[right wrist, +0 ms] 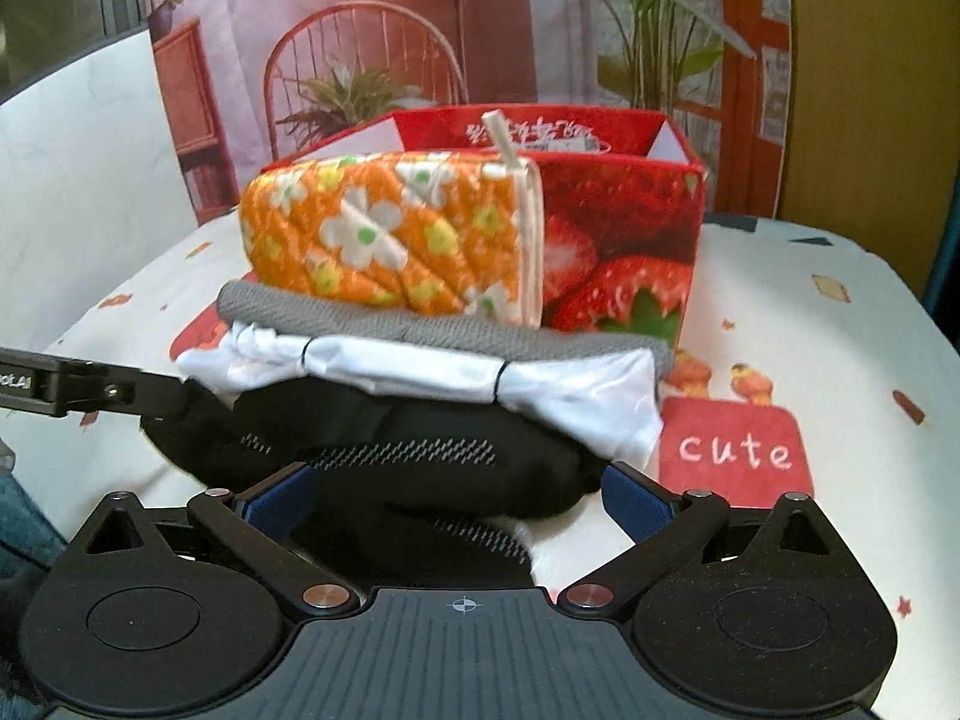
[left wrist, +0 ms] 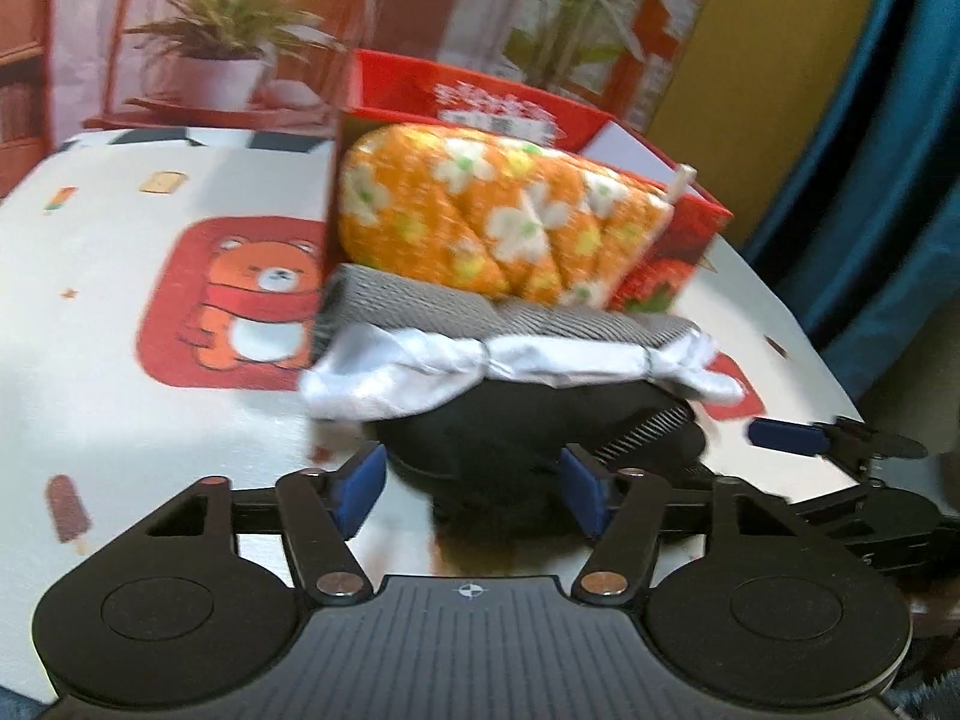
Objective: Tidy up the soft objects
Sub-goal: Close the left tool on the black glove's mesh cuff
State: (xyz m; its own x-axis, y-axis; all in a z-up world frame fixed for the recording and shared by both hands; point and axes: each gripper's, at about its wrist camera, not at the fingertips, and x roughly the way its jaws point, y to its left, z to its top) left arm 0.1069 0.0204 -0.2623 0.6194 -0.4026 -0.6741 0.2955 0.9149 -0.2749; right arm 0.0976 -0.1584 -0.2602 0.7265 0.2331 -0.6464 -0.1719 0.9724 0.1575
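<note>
A stack of soft things lies on the table in front of a red strawberry box (right wrist: 624, 228). An orange floral quilted mitt (left wrist: 498, 222) is on top. Under it come a grey knit cloth (left wrist: 480, 312), a white satin cloth (left wrist: 510, 372) and, at the bottom, a black knit item (left wrist: 510, 432). My left gripper (left wrist: 474, 489) has its blue pads against the near end of the black item, one on each side. My right gripper (right wrist: 456, 498) stands wide, straddling the black item (right wrist: 420, 468) from the other end without pressing it. One of the left gripper's fingers (right wrist: 120, 390) enters that view from the left.
The round table wears a white cloth (left wrist: 120, 300) with bear and "cute" (right wrist: 732, 450) prints. Its edge curves away on both sides. A printed backdrop (right wrist: 360, 30) of a chair and plants stands behind the box. A blue curtain (left wrist: 888, 180) hangs at the right.
</note>
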